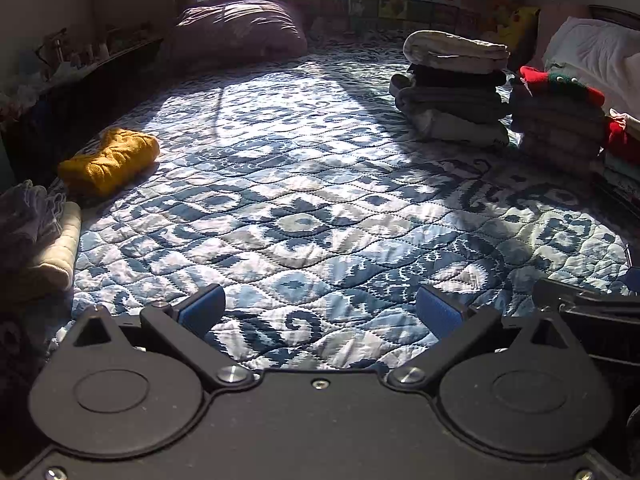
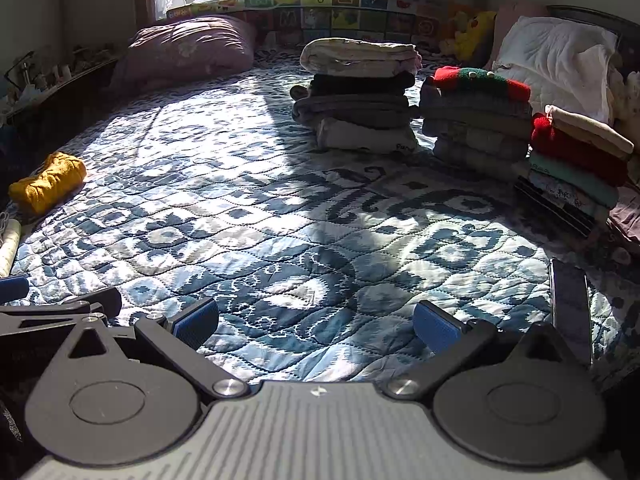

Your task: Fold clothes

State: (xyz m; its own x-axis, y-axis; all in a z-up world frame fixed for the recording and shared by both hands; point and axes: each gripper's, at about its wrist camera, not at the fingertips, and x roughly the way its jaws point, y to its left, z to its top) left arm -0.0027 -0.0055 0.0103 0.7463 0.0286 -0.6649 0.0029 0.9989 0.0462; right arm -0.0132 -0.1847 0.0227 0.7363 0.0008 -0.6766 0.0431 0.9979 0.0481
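Both grippers hover side by side over the near edge of a bed with a blue-and-white quilt [image 1: 312, 200]. My left gripper [image 1: 320, 312] is open with nothing between its blue pads. My right gripper [image 2: 316, 322] is open too, and holds nothing. A crumpled yellow garment [image 1: 108, 160] lies at the far left of the quilt, also the yellow garment [image 2: 48, 182] in the right wrist view. Loose pale and purple clothes [image 1: 36, 236] sit at the left edge. Folded stacks [image 2: 356, 96], [image 2: 480, 120], [image 2: 576, 168] stand at the right.
A purple pillow [image 2: 188, 48] lies at the head of the bed under the window. White bedding [image 2: 560, 56] is piled at the far right. A dark phone [image 2: 570, 304] rests on the quilt near my right gripper. A cluttered shelf [image 1: 80, 52] runs along the left.
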